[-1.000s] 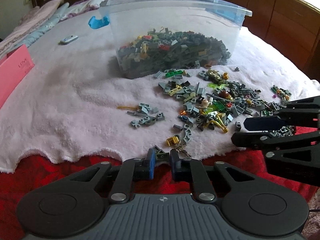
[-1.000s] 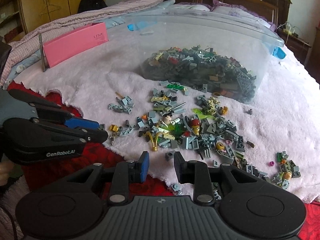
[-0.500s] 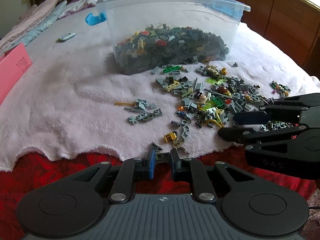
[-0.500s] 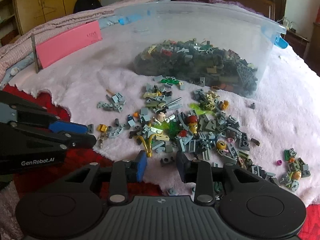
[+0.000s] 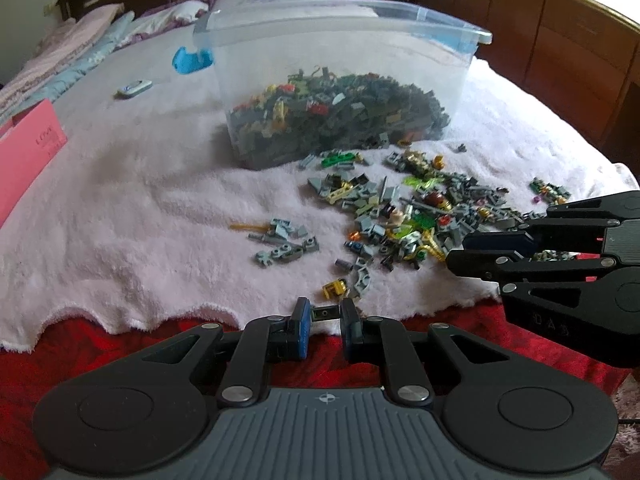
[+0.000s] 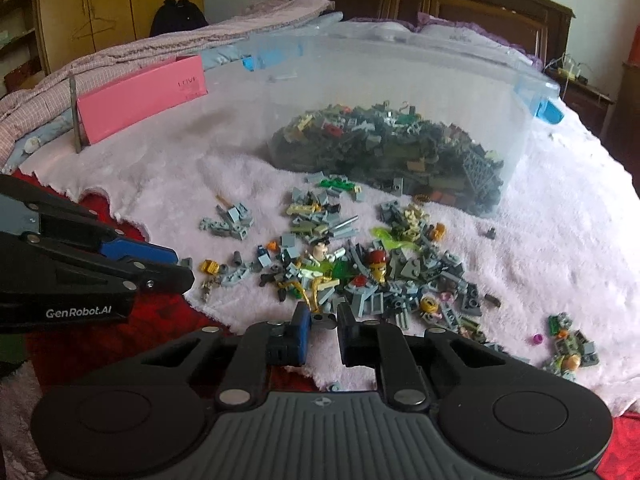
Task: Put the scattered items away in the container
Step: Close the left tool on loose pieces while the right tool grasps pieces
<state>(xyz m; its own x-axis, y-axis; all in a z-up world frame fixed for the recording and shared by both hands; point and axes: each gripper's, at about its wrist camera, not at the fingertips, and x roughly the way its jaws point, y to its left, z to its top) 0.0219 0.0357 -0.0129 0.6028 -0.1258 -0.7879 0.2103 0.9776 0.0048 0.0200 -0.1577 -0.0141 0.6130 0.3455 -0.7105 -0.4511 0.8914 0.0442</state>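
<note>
Left gripper (image 5: 323, 316) and right gripper (image 6: 323, 318) each pinch a small grey brick, clear plastic bin (image 5: 340, 92) at 12 o'clock.

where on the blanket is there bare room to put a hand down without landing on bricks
Bare patch: the pink blanket between the pink box, the clear bin and the small grey cluster. Another lies right of the bin, toward the blanket's far edge. Crowded: the scattered brick pile in front of the bin, where both grippers are.
</note>
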